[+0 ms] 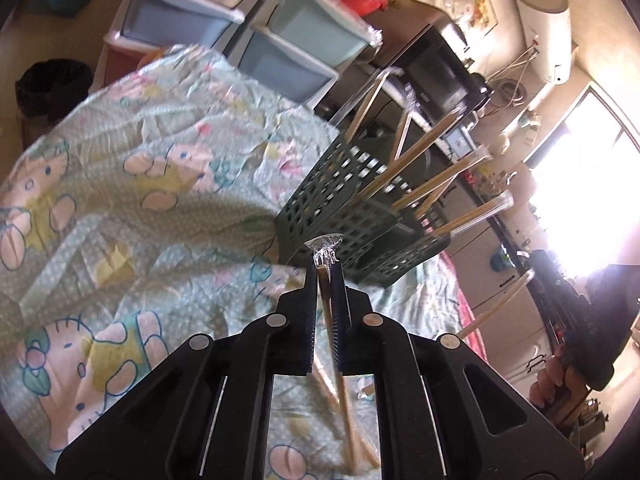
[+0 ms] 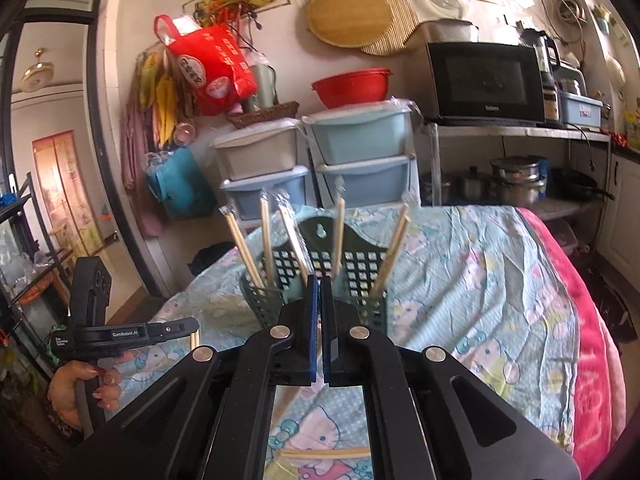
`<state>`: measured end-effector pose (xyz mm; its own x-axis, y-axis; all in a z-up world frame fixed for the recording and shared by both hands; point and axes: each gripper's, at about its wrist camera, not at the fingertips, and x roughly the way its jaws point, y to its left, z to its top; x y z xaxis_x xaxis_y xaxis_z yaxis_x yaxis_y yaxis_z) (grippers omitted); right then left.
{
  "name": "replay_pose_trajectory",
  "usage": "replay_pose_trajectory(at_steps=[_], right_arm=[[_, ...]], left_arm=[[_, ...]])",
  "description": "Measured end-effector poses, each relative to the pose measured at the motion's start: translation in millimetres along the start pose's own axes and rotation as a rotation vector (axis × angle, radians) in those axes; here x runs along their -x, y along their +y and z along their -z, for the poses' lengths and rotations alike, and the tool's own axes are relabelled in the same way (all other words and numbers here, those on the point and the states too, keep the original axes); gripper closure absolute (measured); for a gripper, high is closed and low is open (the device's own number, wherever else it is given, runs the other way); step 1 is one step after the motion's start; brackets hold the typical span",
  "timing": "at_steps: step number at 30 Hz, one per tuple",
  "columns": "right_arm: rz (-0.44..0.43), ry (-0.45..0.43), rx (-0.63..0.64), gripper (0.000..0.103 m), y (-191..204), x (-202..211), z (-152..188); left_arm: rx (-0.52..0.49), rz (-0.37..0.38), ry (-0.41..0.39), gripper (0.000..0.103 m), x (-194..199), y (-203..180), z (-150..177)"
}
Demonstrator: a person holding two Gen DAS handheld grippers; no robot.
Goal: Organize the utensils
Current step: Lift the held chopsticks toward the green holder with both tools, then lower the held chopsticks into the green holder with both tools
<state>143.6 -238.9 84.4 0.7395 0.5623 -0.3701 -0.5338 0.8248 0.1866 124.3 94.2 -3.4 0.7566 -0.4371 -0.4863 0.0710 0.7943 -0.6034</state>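
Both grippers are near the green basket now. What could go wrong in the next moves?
1. The left gripper pinches a wrapped chopstick pair near its crinkled tip; the long free end may swing or slip.
2. The green basket already holds several leaning pairs, so a new one could knock them or tip the basket on the soft cloth.
3. The right gripper also seems to hold a pair; the grippers might collide.

Matt green plastic basket (image 2: 360, 276), pale wooden chopsticks (image 2: 390, 256) in glossy wrap, wrinkled printed cloth (image 2: 480, 280).
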Motion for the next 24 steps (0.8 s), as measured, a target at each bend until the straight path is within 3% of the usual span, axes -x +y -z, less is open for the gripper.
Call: replay_pose_trajectory(at_steps=[24], right_arm=[[-0.031, -0.069, 0.048, 0.102, 19.9, 14.0, -26.1]], left_arm=[[-0.158, 0.122, -0.129, 0.1, 29.1, -83.5, -35.7]])
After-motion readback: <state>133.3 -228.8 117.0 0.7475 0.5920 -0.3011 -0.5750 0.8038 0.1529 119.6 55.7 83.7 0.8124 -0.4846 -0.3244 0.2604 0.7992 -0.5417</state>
